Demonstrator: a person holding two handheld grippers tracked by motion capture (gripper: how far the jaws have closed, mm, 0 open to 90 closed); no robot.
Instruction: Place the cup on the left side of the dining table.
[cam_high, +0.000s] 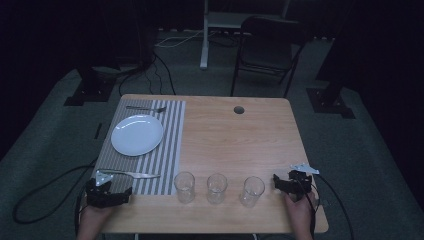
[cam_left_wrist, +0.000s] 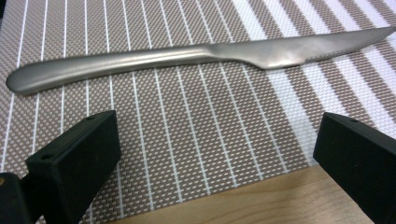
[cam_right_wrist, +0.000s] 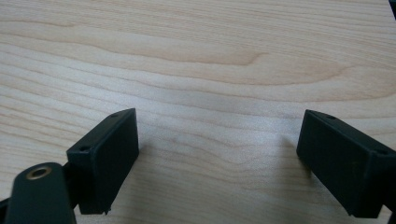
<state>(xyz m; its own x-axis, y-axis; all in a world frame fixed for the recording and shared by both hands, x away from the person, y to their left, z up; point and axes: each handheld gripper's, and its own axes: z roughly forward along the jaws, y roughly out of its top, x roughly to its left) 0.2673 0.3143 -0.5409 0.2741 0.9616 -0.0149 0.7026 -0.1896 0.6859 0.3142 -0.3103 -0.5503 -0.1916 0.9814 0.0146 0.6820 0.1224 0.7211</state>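
Observation:
A steel knife (cam_left_wrist: 187, 58) lies flat on the striped placemat (cam_left_wrist: 196, 135), its handle to the left in the left gripper view. My left gripper (cam_left_wrist: 217, 154) stands open just short of it, with nothing between the jaws. In the high view the left gripper (cam_high: 107, 192) rests at the mat's near left corner, with the knife (cam_high: 132, 174) just beyond it. My right gripper (cam_right_wrist: 217, 154) is open over bare wood, empty. In the high view the right gripper (cam_high: 292, 184) sits near the table's front right.
A white plate (cam_high: 137, 135) and a fork (cam_high: 146, 108) lie farther back on the placemat (cam_high: 172, 150). Three clear glasses (cam_high: 184, 187) (cam_high: 217, 188) (cam_high: 251, 191) stand in a row near the front edge, between the grippers. A cable hole (cam_high: 239, 109) is at the back.

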